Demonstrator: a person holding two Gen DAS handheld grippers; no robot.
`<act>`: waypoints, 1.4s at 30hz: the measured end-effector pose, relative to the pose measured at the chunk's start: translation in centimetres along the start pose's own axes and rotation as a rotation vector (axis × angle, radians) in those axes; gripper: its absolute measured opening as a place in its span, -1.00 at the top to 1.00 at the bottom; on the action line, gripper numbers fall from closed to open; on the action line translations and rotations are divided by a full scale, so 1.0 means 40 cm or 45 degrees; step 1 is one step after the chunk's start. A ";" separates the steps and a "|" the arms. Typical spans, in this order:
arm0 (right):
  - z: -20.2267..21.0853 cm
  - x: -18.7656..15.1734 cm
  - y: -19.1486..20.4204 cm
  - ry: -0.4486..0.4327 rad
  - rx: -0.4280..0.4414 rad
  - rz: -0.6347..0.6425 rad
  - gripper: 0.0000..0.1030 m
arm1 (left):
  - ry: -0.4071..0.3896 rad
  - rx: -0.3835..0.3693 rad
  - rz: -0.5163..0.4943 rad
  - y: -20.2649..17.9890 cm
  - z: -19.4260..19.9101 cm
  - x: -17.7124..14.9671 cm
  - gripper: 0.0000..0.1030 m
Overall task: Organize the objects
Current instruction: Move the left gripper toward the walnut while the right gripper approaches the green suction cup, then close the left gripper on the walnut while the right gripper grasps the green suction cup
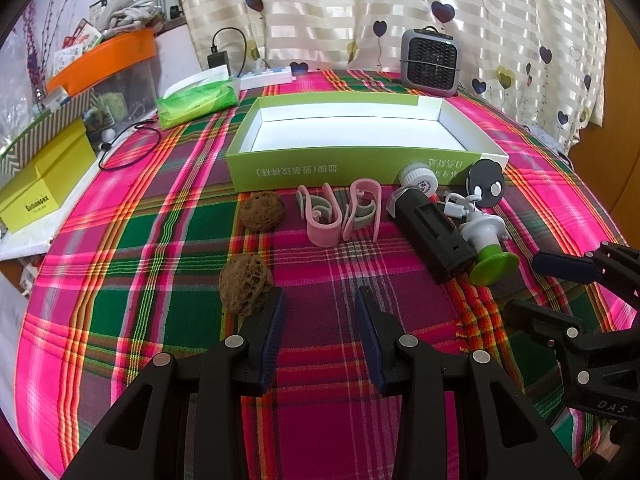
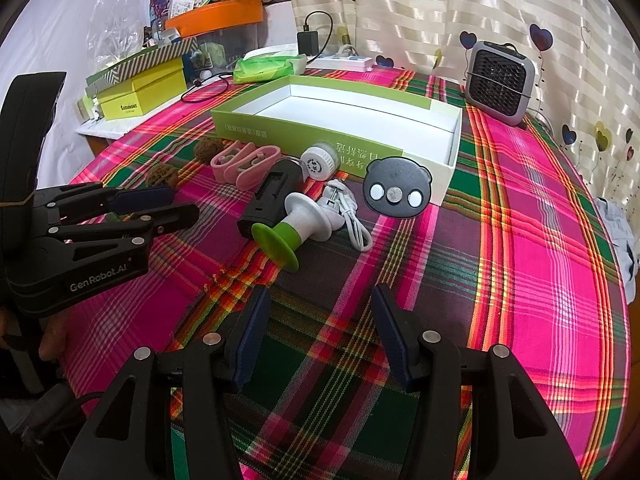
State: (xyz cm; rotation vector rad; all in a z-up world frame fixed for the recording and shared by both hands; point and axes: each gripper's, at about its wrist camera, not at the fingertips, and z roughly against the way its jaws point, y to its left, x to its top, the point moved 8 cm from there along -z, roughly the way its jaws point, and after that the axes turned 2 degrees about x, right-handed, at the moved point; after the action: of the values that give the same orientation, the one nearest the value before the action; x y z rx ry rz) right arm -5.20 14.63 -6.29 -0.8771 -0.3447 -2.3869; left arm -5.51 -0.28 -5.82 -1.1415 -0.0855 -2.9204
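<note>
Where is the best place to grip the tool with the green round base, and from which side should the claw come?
Probably the narrow green neck of the green-based tool, just behind its flared disc. It lies on its side, so come from above with the open right claw, fingers across the neck.

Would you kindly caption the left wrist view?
Open left gripper hovers beside a walnut, facing the empty green box.

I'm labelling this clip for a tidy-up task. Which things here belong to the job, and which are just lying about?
For the job: green box, two walnuts, pink clips, black device, green-based white gadget, white cable, round black piece.

Lying about: heater, tissue pack, yellow box, power strip.
</note>
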 end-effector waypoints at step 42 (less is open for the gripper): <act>-0.036 0.063 0.040 -0.016 0.125 -0.085 -0.04 | -0.015 -0.072 0.111 0.115 0.021 0.003 0.34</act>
State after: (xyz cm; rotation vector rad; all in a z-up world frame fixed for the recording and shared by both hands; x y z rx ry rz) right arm -6.58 11.69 -5.63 -0.8479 -0.4987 -2.4040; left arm -4.91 -4.84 -4.90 -1.1397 0.0463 -2.8577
